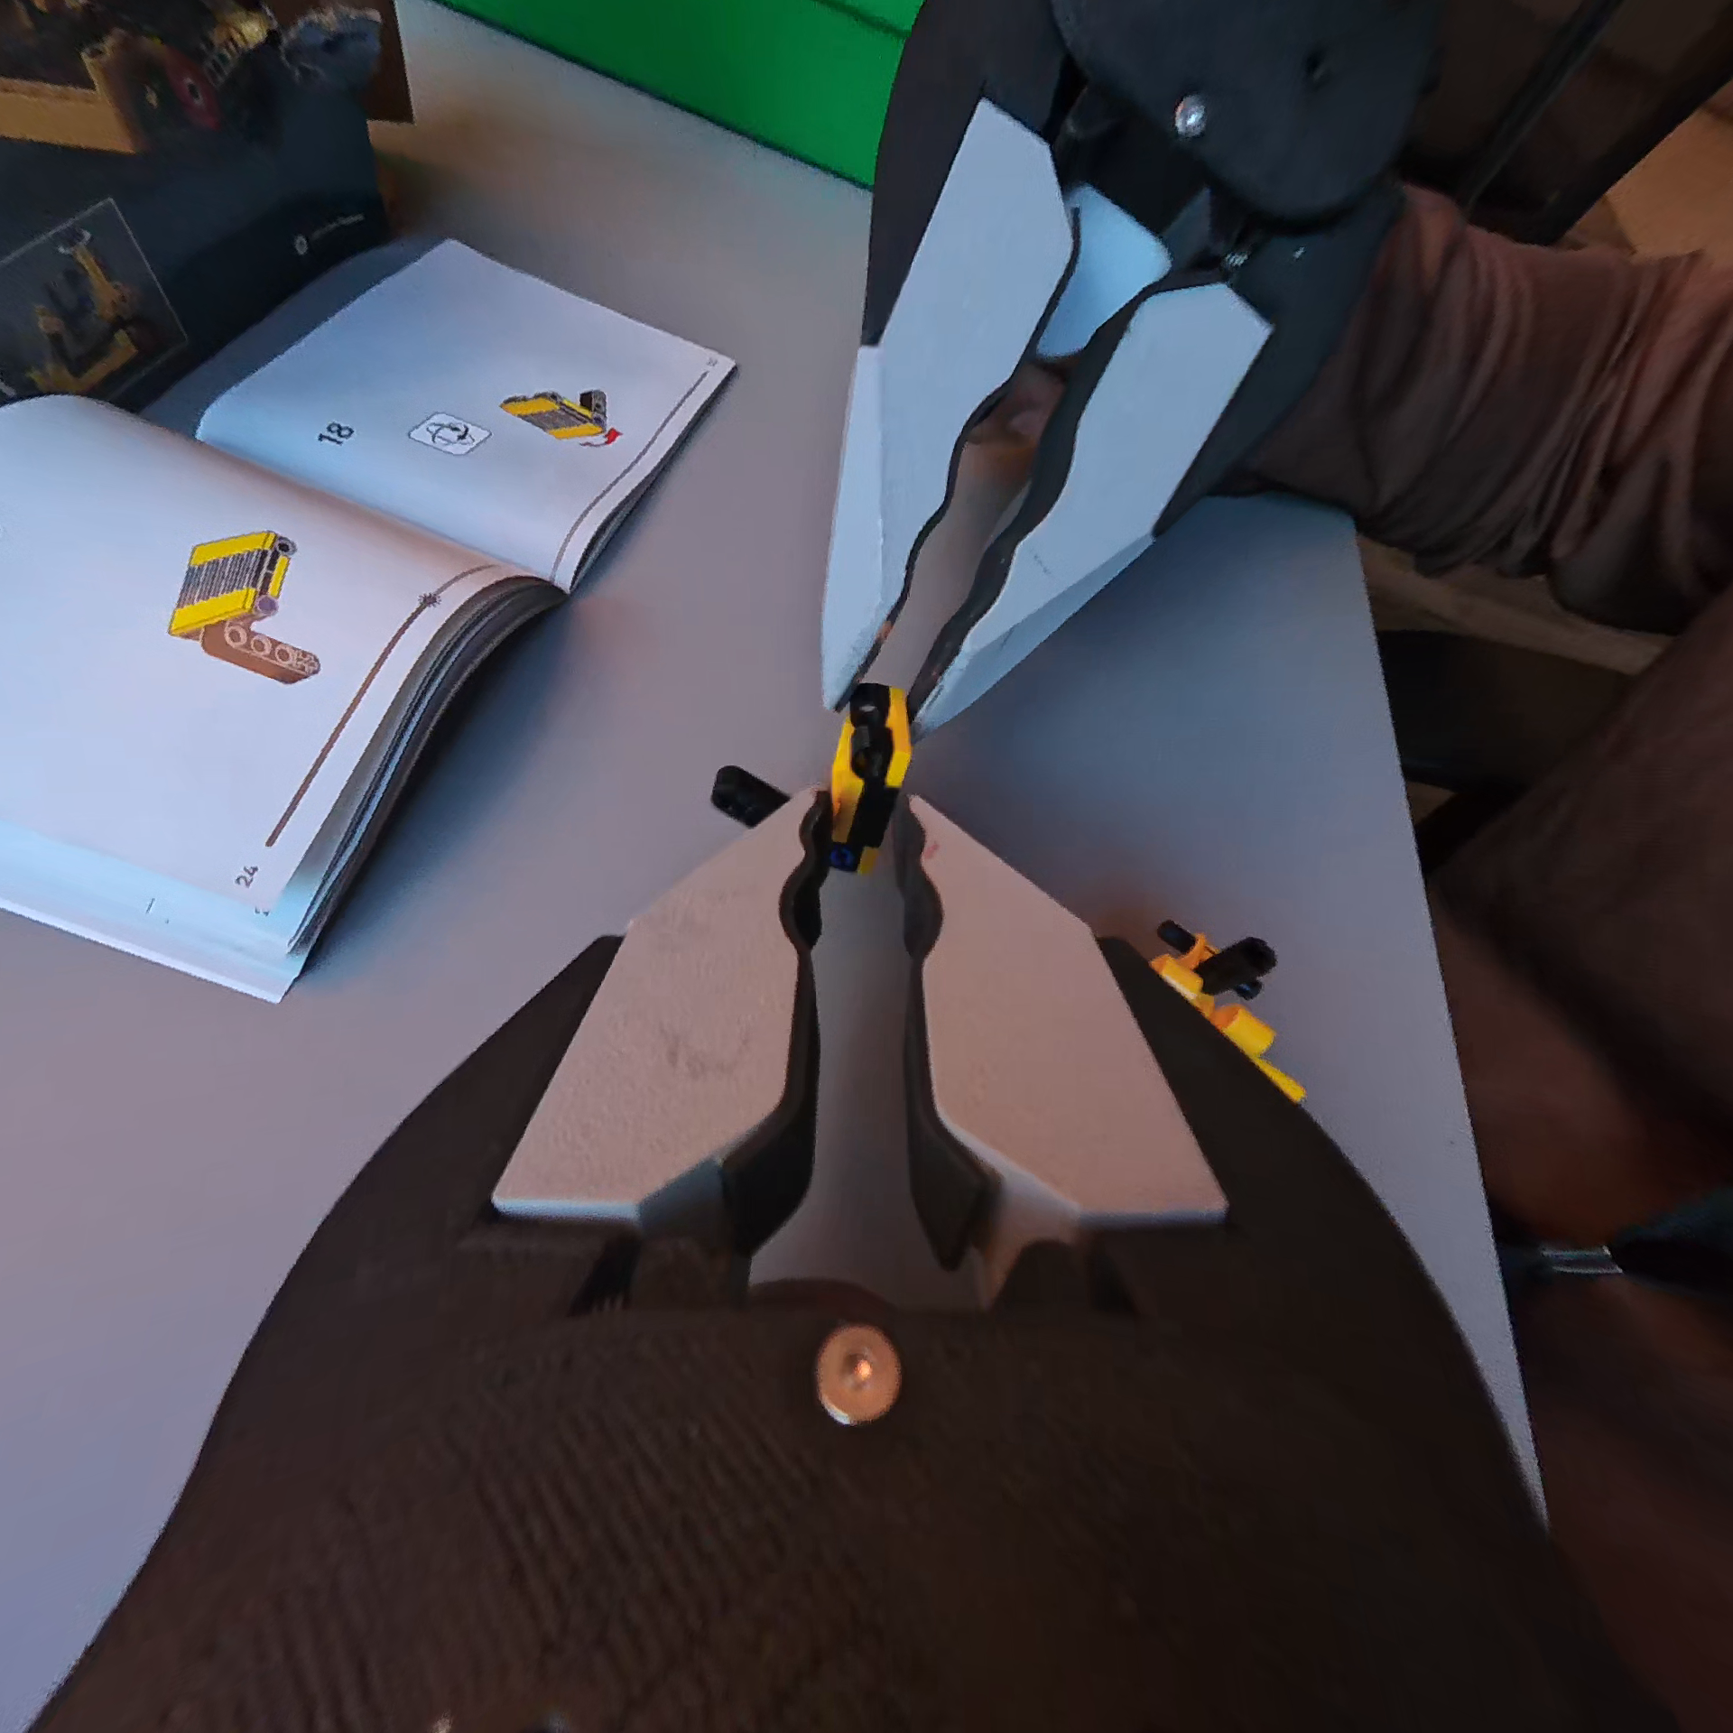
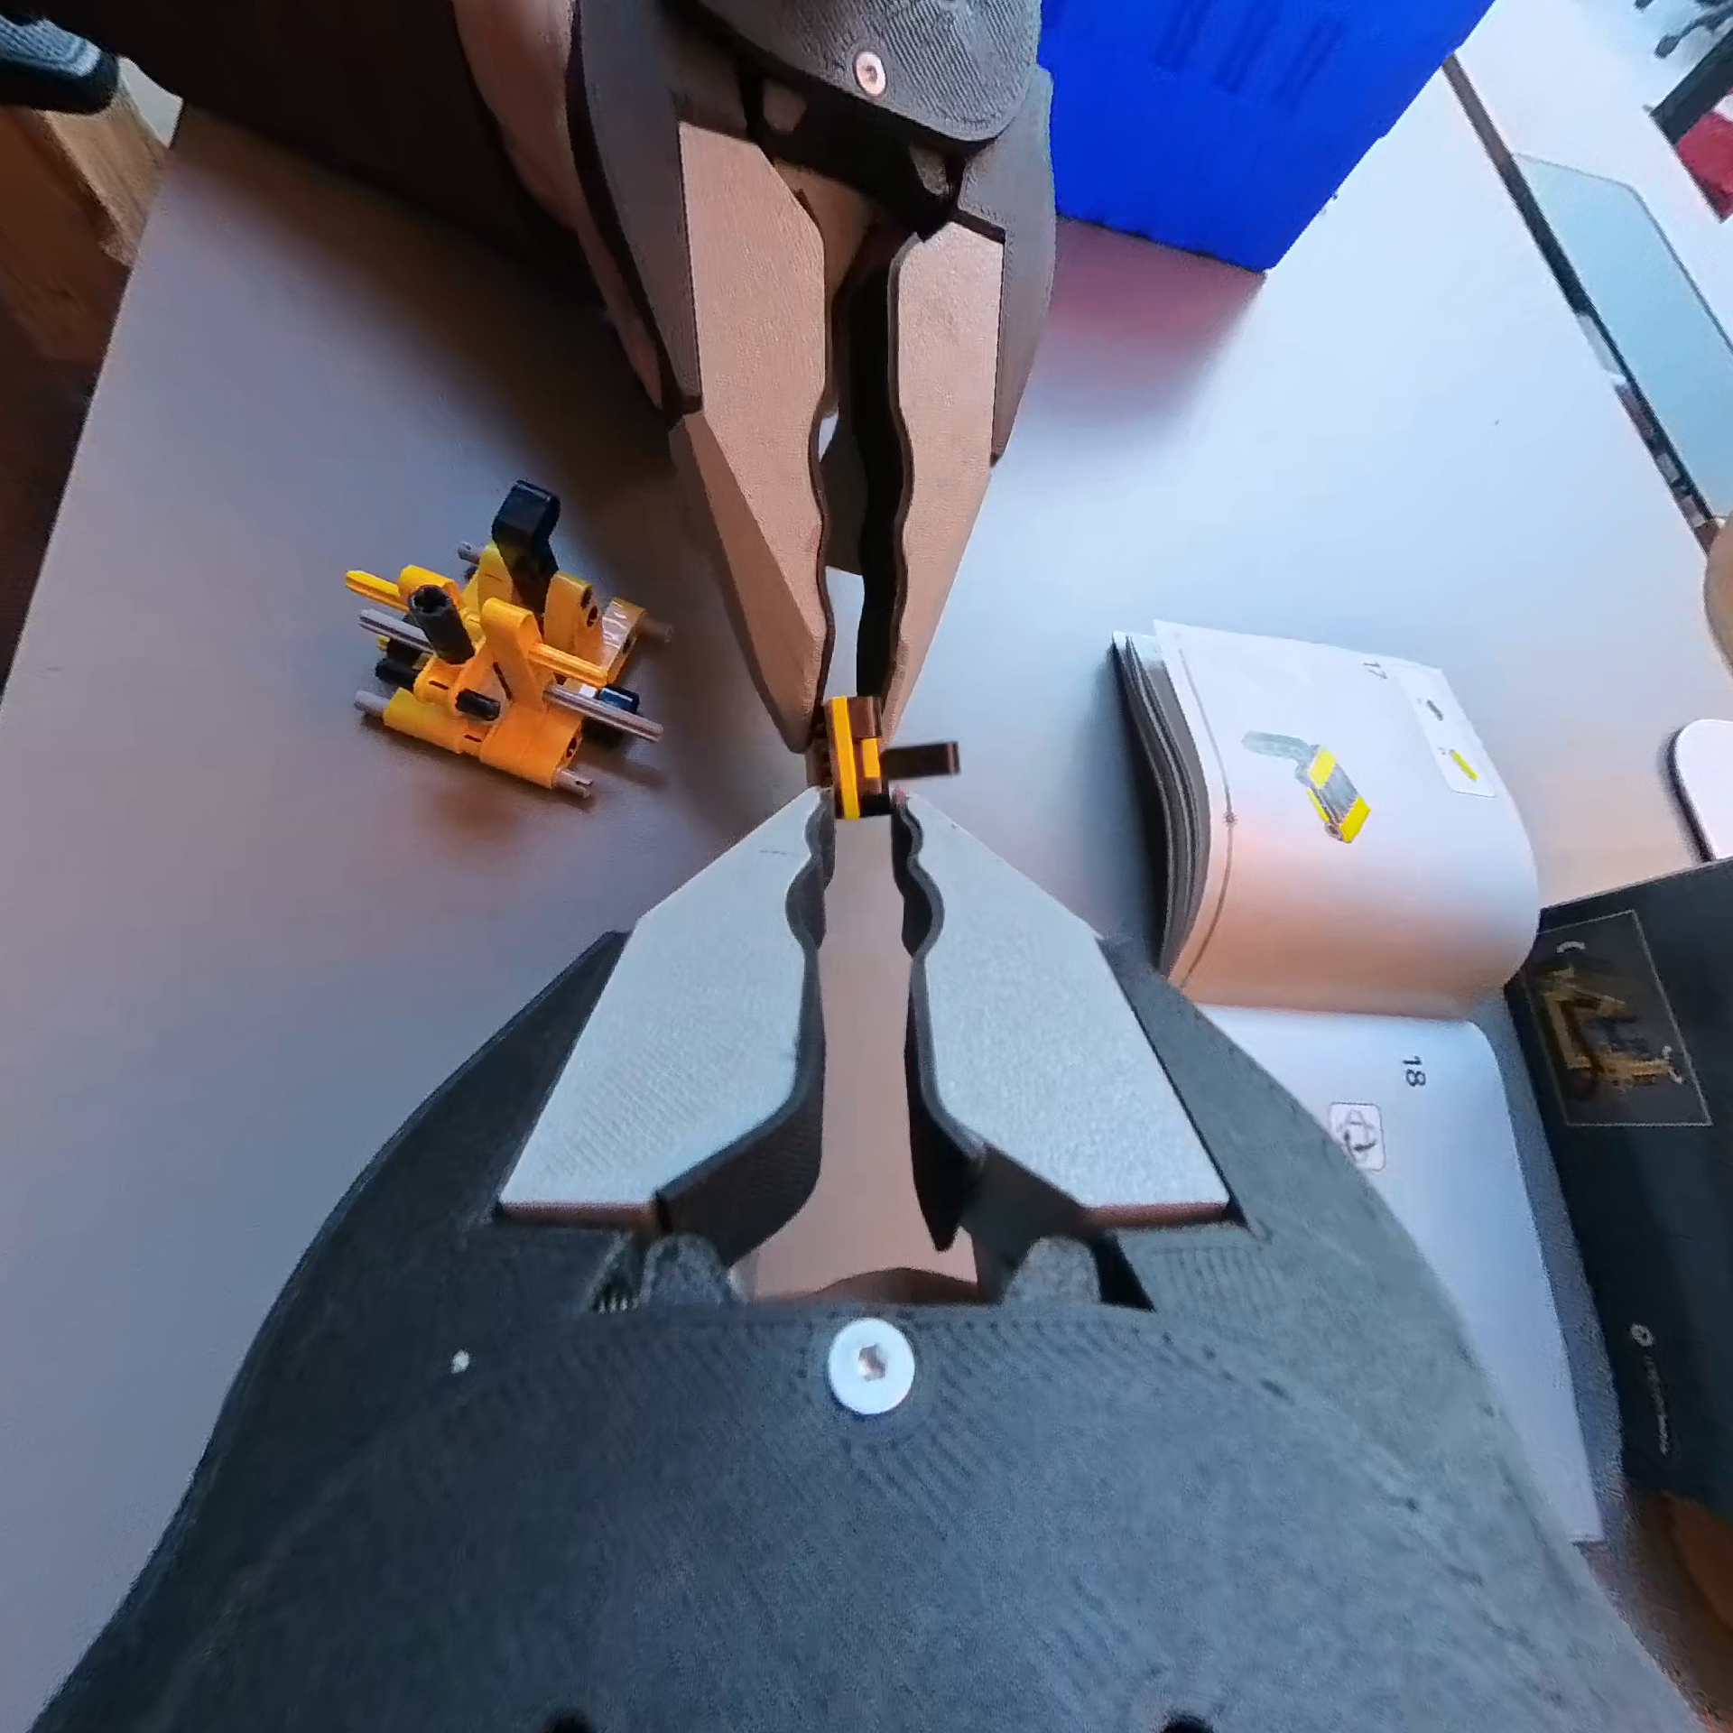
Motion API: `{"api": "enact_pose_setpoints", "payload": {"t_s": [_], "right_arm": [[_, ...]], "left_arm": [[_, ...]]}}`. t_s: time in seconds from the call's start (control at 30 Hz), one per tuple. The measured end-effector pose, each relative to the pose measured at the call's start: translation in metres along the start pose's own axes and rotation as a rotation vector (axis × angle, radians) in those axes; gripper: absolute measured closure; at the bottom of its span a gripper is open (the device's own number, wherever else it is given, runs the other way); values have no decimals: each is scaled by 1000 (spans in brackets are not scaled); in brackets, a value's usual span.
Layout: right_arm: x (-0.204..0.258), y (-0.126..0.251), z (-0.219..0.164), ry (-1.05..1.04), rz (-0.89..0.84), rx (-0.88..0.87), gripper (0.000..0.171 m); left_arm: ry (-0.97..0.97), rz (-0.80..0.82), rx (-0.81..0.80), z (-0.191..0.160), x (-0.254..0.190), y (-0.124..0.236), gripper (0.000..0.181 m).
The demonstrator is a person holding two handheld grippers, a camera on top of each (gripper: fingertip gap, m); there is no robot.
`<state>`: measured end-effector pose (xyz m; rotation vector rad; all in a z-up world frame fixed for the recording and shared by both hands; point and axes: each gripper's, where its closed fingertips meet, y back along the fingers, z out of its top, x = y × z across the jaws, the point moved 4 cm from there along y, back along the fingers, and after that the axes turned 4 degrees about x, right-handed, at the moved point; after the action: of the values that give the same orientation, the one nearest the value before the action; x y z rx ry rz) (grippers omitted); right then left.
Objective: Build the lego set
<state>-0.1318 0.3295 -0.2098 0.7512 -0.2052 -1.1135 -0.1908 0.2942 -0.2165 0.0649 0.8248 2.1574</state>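
Note:
A small yellow and black lego sub-assembly (image 1: pixel 867 778) hangs in the air between my two grippers, which face each other tip to tip. My left gripper (image 1: pixel 858 814) is shut on its near end. My right gripper (image 2: pixel 861 805) is shut on the opposite end of the sub-assembly (image 2: pixel 851 761). A black beam (image 2: pixel 924 761) sticks out sideways from it, and also shows in the left wrist view (image 1: pixel 745 792). A larger yellow lego assembly (image 2: pixel 497 656) with grey axles and black pins lies on the table, apart from both grippers.
An open instruction booklet (image 1: pixel 281 610) lies on the grey table (image 1: pixel 656 656), with the dark lego box (image 1: pixel 141 234) behind it. A green box (image 1: pixel 731 75) and a blue box (image 2: pixel 1219 113) stand at the table's ends. A person's brown sleeve (image 1: pixel 1500 394) is behind the right gripper. My two grippers' fingertips are within a few centimetres of each other.

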Motion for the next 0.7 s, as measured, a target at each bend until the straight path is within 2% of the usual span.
{"api": "enact_pose_setpoints", "payload": {"t_s": [0.1,0.23,0.43,0.7], "right_arm": [[0,5,1,-14,-4,-11,163],[-3,9,2,-35,-12,-25,164],[-4,1,-7,-82,25,-10,164],[-23,5,-22,-222,28,-9,161]], "left_arm": [[-4,31,49,-4,2,-4,170],[-31,46,68,-6,0,-6,181],[-16,47,93,-9,1,-8,172],[10,39,94,-11,2,-6,170]]}}
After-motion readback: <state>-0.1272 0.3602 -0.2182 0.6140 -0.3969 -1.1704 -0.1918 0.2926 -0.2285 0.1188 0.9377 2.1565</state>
